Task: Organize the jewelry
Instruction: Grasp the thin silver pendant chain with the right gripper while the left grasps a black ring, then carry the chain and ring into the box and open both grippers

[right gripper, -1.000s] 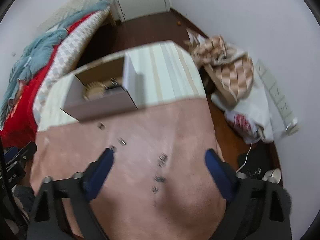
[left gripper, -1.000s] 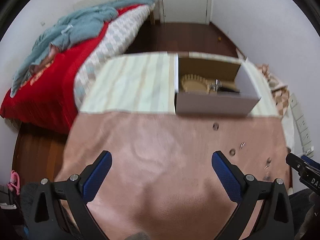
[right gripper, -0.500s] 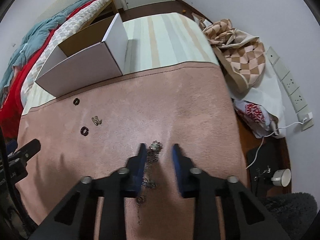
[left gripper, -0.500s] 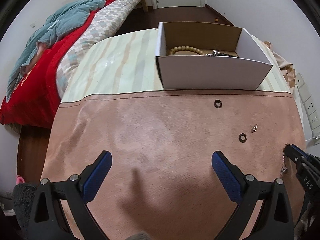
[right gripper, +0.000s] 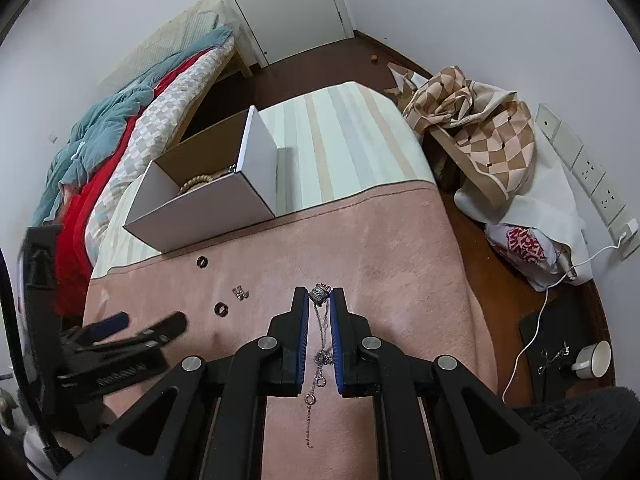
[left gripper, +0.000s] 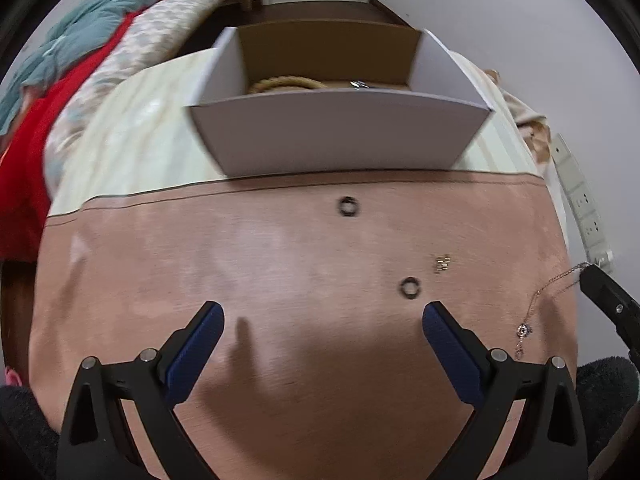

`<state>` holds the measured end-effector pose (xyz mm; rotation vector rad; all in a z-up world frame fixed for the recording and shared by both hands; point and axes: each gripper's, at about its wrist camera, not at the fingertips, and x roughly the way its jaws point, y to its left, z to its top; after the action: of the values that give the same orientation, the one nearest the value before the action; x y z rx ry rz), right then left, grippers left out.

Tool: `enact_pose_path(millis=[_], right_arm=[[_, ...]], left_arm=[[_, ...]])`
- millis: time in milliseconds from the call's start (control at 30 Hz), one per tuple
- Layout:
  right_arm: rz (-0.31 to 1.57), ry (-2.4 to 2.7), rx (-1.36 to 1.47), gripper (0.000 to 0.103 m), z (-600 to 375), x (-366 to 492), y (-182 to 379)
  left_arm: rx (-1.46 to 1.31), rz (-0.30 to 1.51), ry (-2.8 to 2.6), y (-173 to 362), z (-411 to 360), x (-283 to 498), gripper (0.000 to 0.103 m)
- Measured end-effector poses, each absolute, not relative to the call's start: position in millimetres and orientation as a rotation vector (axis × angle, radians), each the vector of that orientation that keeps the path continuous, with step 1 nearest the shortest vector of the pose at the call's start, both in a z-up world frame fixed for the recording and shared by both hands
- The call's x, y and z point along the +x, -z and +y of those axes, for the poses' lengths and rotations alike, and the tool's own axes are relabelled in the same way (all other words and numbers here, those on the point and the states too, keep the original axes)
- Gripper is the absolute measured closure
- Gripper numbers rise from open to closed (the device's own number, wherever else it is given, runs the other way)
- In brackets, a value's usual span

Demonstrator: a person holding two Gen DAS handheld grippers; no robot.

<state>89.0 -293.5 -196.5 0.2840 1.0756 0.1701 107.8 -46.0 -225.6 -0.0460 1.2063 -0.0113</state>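
Observation:
My right gripper (right gripper: 320,294) is shut on a silver chain necklace (right gripper: 320,344) and holds it above the pink cloth (right gripper: 380,264); the chain hangs down between the fingers. It also shows at the right edge of the left wrist view (left gripper: 538,304). My left gripper (left gripper: 322,318) is open and empty over the cloth. Two dark rings (left gripper: 349,207) (left gripper: 411,288) and a small gold earring pair (left gripper: 442,263) lie on the cloth. A white cardboard box (left gripper: 340,136) behind them holds a wooden bead bracelet (left gripper: 280,83) and a shiny piece.
The cloth covers a striped table (right gripper: 340,148). A bed with red and teal bedding (right gripper: 104,136) stands to the left. A checkered bag (right gripper: 476,128), a plastic bag and wall sockets are on the right, with a mug (right gripper: 592,360) on the floor.
My right gripper closed on the necklace and lifted it off the cloth. My left gripper moved forward toward the box and rings, staying open.

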Motion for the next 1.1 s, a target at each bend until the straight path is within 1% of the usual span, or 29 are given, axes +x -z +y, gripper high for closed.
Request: enact_pose_path(millis=[133, 167, 200, 233, 300, 333, 367, 467, 500, 833, 1100], right_arm=[[1.092, -0.154, 0.289, 0.092, -297, 89, 203], [1.095, -0.15, 0.293, 0.092, -299, 89, 205], [1.097, -0.144, 0.296, 0.092, -301, 89, 207], [1.099, -0.14, 0.297, 0.092, -301, 89, 209], [1.102, -0.137, 0.301, 0.092, -303, 89, 211], [1.102, -0.134, 0.3, 0.092, -304, 89, 211], [1.101, -0.132, 0.3, 0.092, -304, 89, 211], [1.097, -0.126, 0.3, 0.092, -304, 89, 211], [1.097, -0.124, 0.3, 0.092, -304, 89, 211], [1.073, -0.125, 0.306, 0.092, -302, 89, 199], [1.021, -0.185, 0.311, 0.092, -293, 88, 164]], left_arm=[[-0.009, 1.201, 0.058, 230, -65, 112, 0.003], [0.001, 1.199, 0.066, 231, -68, 113, 0.013], [0.011, 1.199, 0.066, 233, -70, 114, 0.019], [0.016, 1.204, 0.071, 234, -72, 115, 0.031], [0.035, 1.19, 0.07, 235, -76, 116, 0.043], [0.038, 1.18, 0.076, 234, -78, 116, 0.053], [0.039, 1.171, 0.079, 232, -78, 116, 0.066], [0.042, 1.16, 0.087, 230, -79, 117, 0.087], [0.041, 1.158, 0.09, 231, -77, 119, 0.092], [0.022, 1.14, 0.106, 224, -76, 113, 0.093], [0.009, 1.039, 0.111, 178, -64, 99, 0.093]])
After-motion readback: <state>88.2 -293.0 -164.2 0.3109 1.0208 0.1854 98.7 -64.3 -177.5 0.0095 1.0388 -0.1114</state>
